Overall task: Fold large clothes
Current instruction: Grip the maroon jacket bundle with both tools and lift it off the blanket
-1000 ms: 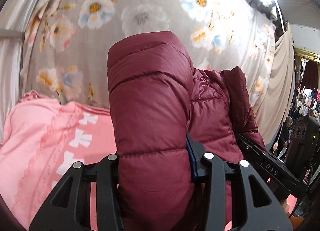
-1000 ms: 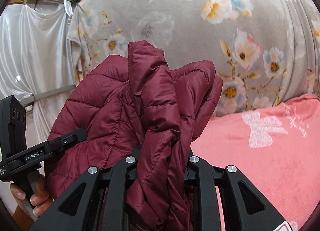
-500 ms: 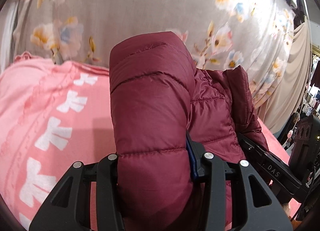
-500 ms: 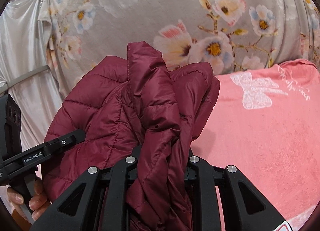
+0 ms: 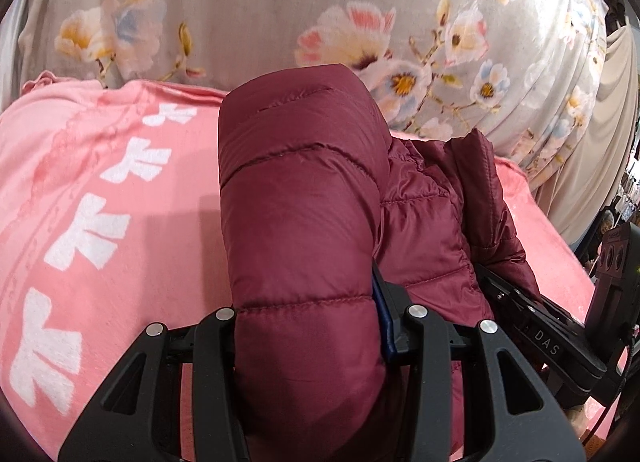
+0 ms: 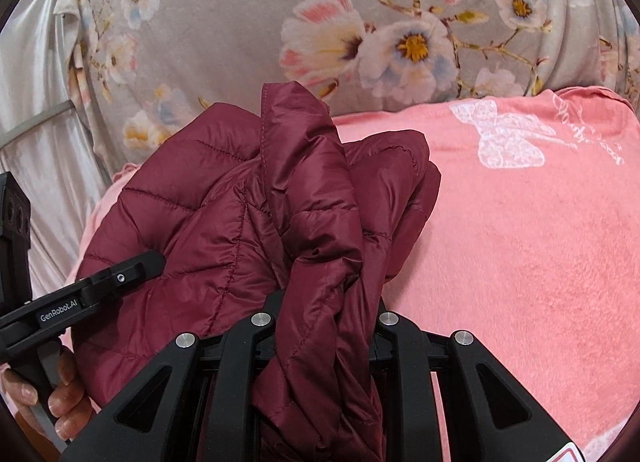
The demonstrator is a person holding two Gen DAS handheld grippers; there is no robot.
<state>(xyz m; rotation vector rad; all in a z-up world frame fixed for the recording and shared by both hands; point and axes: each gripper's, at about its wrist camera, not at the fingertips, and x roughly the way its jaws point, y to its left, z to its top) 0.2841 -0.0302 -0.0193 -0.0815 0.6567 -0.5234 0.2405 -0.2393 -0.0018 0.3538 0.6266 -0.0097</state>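
Note:
A maroon quilted puffer jacket is held up between both grippers above a pink blanket. My left gripper is shut on a thick padded fold of it, which fills the space between the jaws. My right gripper is shut on a bunched, narrower fold of the same jacket. In the right wrist view the left gripper shows at the lower left, held by a hand. In the left wrist view the right gripper shows at the lower right. The fingertips are hidden by fabric.
The pink blanket with white bow prints covers the surface below. Behind it hangs a grey floral cloth. A pale silvery curtain hangs at the far left and a beige one at the right.
Both grippers have come down with the jacket, and the view has tilted downward. The pink blanket now fills much more of both views. Both grips are unchanged.

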